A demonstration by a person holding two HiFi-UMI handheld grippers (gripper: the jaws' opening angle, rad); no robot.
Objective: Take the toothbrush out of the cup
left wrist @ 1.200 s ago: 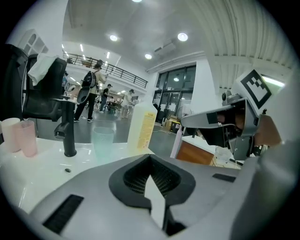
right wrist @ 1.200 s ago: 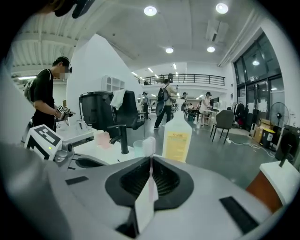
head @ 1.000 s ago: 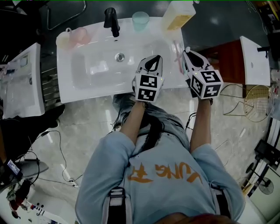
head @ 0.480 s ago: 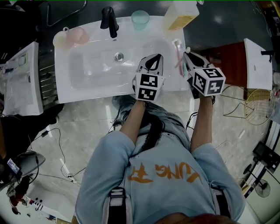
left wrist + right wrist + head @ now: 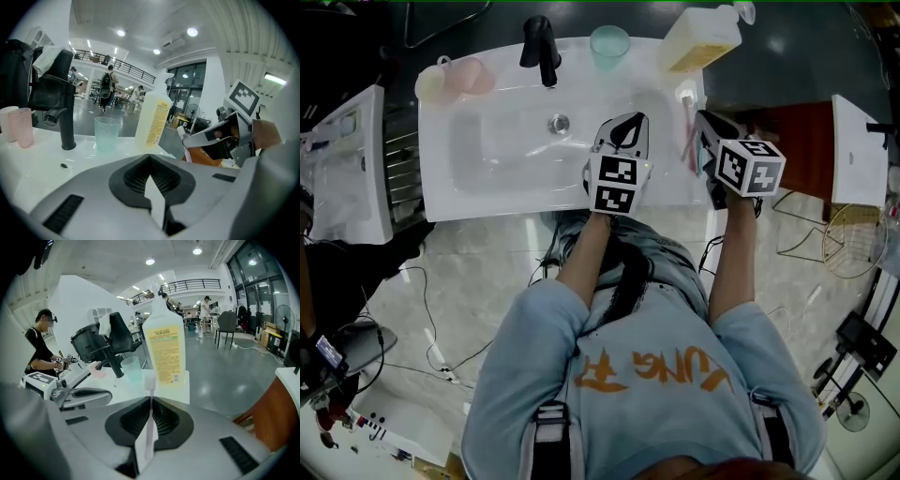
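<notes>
Found the right tool (image 5: 150, 404) clamped on the handle of the pink toothbrush (image 5: 149, 380), bristle head forward and pointing toward the yellow soap bottle (image 5: 164, 352). From the head view, placed the brush over the right edge of the white worktop (image 5: 441, 192), touching nothing but the tool. Found the left tool (image 5: 150, 161) pressed together on nothing, hovering over the basin (image 5: 506, 150) just beside the right one. Logged the teal cup (image 5: 609, 42) at the back rim, between the black tap (image 5: 539, 47) and the bottle, well apart from the brush and with nothing standing in it. Logged two pink cups (image 5: 472, 75) at the far left corner, no brush in them as far as can be made out.

Judged the step: removal as good as done, with the brush out of the cup and in hand; now a holding or carrying phase. Next move, probably: lay the brush on a bare stretch of worktop. For that: lower slowly, keep the handle level, and ease the right tool apart only after setting the handle on the surface. Best to choose a spot away from the basin slope and the front edge, to avoid a roll-off. No call for the left tool; better kept out of the way.
</notes>
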